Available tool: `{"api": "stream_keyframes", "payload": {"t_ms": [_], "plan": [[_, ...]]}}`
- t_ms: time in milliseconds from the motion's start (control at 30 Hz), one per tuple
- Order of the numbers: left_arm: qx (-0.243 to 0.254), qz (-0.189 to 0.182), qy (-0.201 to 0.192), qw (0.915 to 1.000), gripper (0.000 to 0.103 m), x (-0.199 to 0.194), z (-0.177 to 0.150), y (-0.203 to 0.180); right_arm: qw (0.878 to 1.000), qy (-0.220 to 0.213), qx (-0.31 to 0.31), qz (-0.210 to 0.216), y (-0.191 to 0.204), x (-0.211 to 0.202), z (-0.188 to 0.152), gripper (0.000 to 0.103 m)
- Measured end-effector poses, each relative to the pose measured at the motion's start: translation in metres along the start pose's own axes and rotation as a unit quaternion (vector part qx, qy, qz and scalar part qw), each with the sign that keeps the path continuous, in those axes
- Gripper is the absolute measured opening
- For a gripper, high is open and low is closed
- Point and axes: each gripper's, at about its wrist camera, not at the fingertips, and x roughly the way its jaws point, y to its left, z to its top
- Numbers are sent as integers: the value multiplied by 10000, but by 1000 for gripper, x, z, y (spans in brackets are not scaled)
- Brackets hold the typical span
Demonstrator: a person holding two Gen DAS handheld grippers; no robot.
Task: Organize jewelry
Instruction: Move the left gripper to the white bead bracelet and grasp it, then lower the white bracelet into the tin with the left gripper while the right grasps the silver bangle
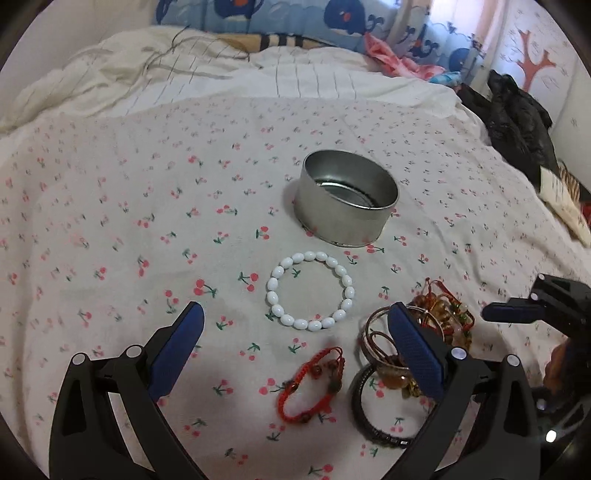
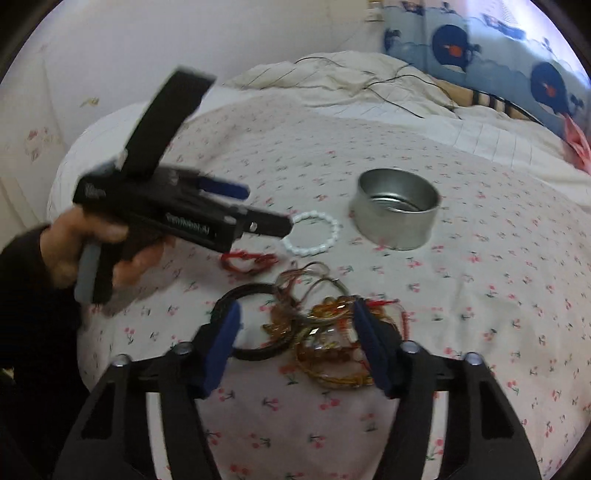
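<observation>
A round metal tin [image 1: 347, 199] [image 2: 397, 208] stands open-topped on the cherry-print sheet. In front of it lies a white bead bracelet [image 1: 273, 284] [image 2: 334, 225]. My left gripper [image 1: 295, 309] [image 2: 258, 208] hangs open over that bracelet, held by a hand, nothing between its pads. Nearer lie a red cord bracelet [image 1: 286, 391] [image 2: 243, 264] and a dark bangle [image 1: 388, 441] [image 2: 255, 354]. A tangle of amber beads and thin bangles [image 1: 439, 314] [image 2: 332, 354] lies between the fingers of my right gripper [image 2: 297, 306], whose jaws stand apart around it.
The bed carries a rumpled white quilt [image 1: 147, 74] with thin cables [image 2: 388, 85] behind the tin. Whale-print pillows [image 1: 332, 18] line the far edge. A black jacket [image 1: 517, 118] and a paper packet [image 1: 565, 206] lie at the right edge of the bed.
</observation>
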Motion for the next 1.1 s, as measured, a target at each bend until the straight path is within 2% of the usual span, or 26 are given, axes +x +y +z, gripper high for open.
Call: {"api": "stream_keyframes", "payload": {"t_ms": [67, 133, 267, 333, 500, 567, 633, 667, 733, 833, 900, 967, 1033, 1100], "plan": [[17, 179, -44, 9998, 96, 2, 3, 2, 9998, 29, 117, -133, -4, 4, 0, 51], [-126, 171, 31, 9998, 96, 11, 6, 6, 9995, 66, 301, -105, -9, 8, 2, 49], [-205, 250, 21, 9995, 96, 26, 15, 9, 9989, 160, 322, -311, -15, 19, 10, 49], [-347, 167, 89, 9992, 96, 34, 16, 13, 9977, 284, 162, -597, -16, 29, 14, 49], [-417, 60, 252, 9988, 96, 45, 15, 15, 9950, 549, -210, -804, -18, 49, 25, 49], [-391, 46, 339, 9986, 91, 50, 14, 15, 9927, 749, -404, -852, -19, 58, 30, 48], [-316, 111, 489, 9982, 78, 58, 12, 13, 9916, 859, -531, -813, -18, 64, 31, 35], [-290, 148, 523, 9981, 75, 60, 11, 13, 9913, 901, -578, -769, -18, 68, 32, 33], [-214, 218, 509, 9982, 67, 64, 11, 12, 9889, 1044, -729, -769, -16, 76, 32, 17], [-204, 159, 458, 9986, 60, 63, 12, 11, 9865, 1234, -892, -608, -11, 80, 25, 17], [-223, 151, 446, 9986, 59, 62, 11, 11, 9853, 1300, -918, -619, -11, 80, 22, 17], [-202, 119, 446, 9987, 54, 62, 10, 11, 9853, 1325, -894, -601, -13, 82, 21, 17], [-162, 56, 437, 9989, 23, 62, 10, 10, 9850, 1307, -955, -601, -14, 82, 21, 11], [-105, 1, 454, 9989, 9, 60, 9, 8, 9872, 1176, -899, -597, -13, 80, 22, 5]]}}
